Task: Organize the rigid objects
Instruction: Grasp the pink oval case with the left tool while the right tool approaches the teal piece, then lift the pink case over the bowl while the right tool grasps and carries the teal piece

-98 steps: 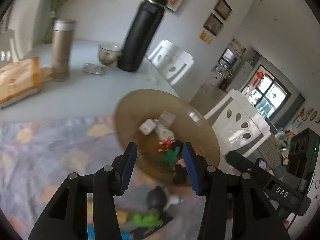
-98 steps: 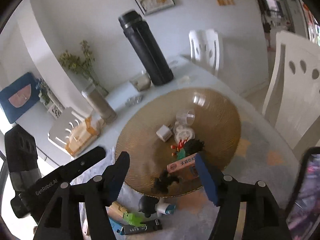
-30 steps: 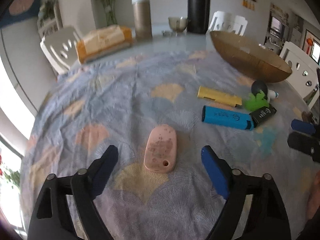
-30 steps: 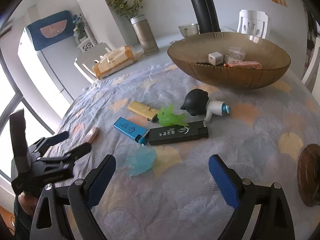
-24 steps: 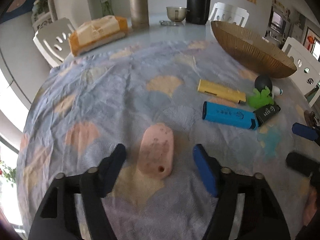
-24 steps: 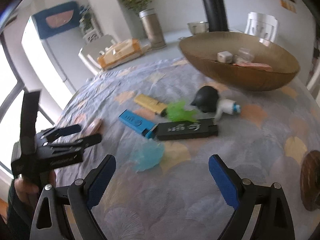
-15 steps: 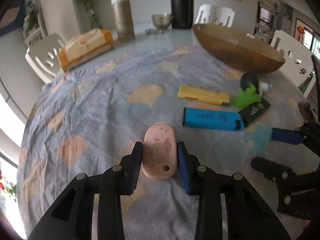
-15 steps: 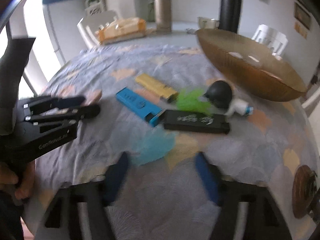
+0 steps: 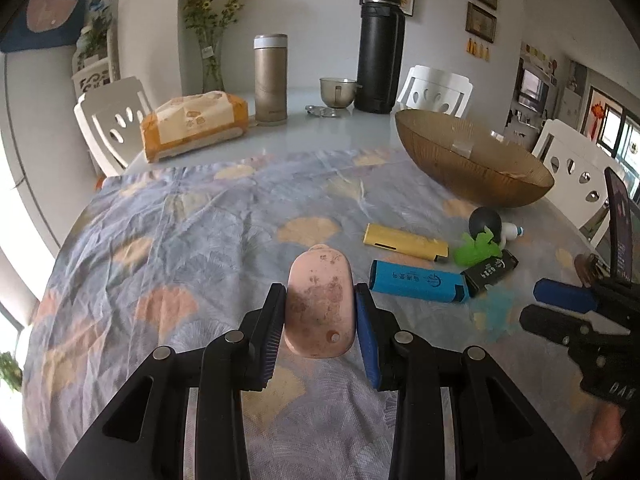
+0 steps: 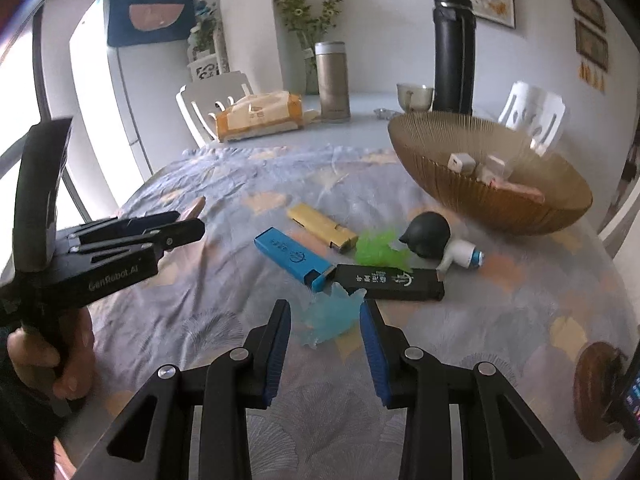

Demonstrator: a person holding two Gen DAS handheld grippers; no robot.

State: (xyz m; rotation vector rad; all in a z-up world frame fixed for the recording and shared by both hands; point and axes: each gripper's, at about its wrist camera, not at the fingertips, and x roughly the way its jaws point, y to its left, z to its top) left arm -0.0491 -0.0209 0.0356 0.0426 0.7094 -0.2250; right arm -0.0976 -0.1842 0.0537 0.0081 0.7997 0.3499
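My left gripper (image 9: 320,312) is shut on a flat pink oval case (image 9: 320,304) and holds it just above the patterned cloth; it also shows in the right wrist view (image 10: 188,216). My right gripper (image 10: 325,328) is partly closed around a pale blue translucent toy (image 10: 330,316) on the cloth, with small gaps at both pads. Nearby lie a blue box (image 10: 290,258), a yellow box (image 10: 322,226), a black box (image 10: 390,282), a green toy (image 10: 380,250) and a black round toy with a white nozzle (image 10: 430,238). The brown glass bowl (image 10: 520,208) holds several small items.
On the bare far table stand a black thermos (image 9: 378,48), a gold flask (image 9: 271,78), a small metal cup (image 9: 338,92) and an orange tissue pack (image 9: 192,124). White chairs ring the table. A brown coaster (image 10: 596,388) lies at the right edge.
My left gripper came down from over the bowl to the pink case and shut on it. My right gripper closed in around the pale blue toy.
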